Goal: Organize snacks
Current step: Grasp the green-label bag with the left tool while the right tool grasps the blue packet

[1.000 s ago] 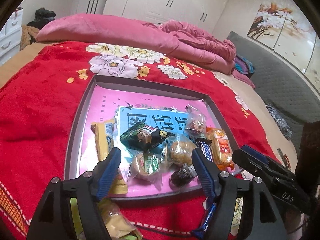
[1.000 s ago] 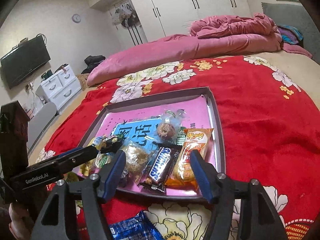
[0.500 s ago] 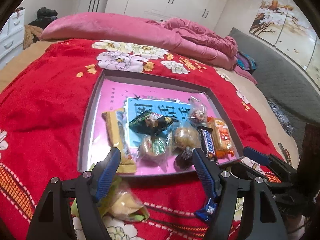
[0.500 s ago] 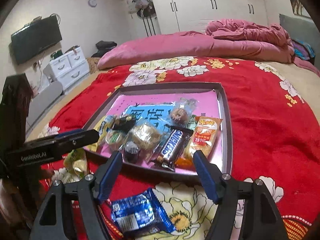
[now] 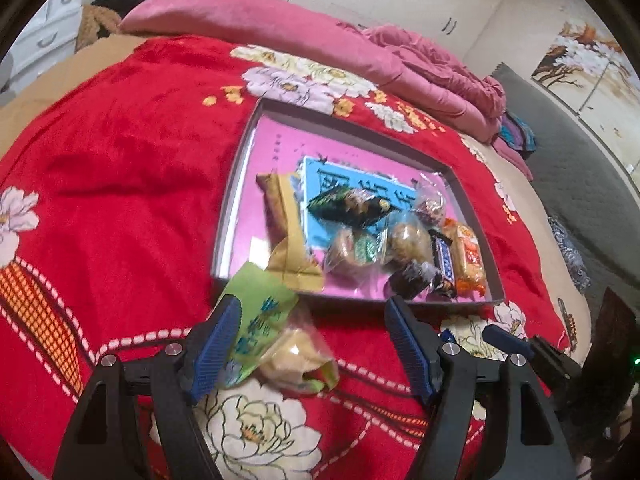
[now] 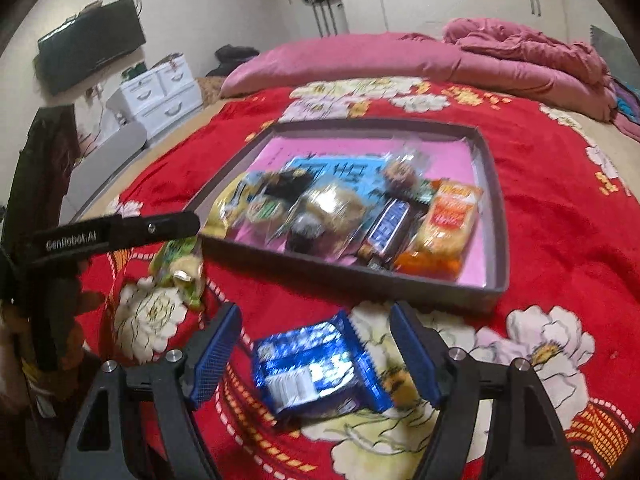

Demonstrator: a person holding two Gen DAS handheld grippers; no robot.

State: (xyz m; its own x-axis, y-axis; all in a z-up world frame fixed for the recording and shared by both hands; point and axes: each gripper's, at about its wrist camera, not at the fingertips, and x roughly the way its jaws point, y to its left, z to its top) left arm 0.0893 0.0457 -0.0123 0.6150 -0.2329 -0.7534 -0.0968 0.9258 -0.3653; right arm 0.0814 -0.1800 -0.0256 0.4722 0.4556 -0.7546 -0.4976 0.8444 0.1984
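Both hand-held grippers gape, right one (image 6: 314, 354) just widened over crinkly blue foil packet (image 6: 320, 364).

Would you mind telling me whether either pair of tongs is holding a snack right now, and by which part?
Nothing is held. The left tongs stand open around the green packet; the right tongs, just opening, straddle the blue packet on the blanket.

You work over a bed covered by a plush red blanket (image 6: 560, 216) printed with pale flowers. Ahead of both tools, a shallow grey rectangular tray (image 6: 494, 196) rests on it. Between your right tool's fingers a shiny blue foil snack packet (image 6: 320, 364) lies flat. A crinkled green-and-clear snack bag (image 5: 272, 340) lies against your left tool's left finger. Beyond the tray, a rumpled pink quilt (image 5: 320, 40) is heaped.
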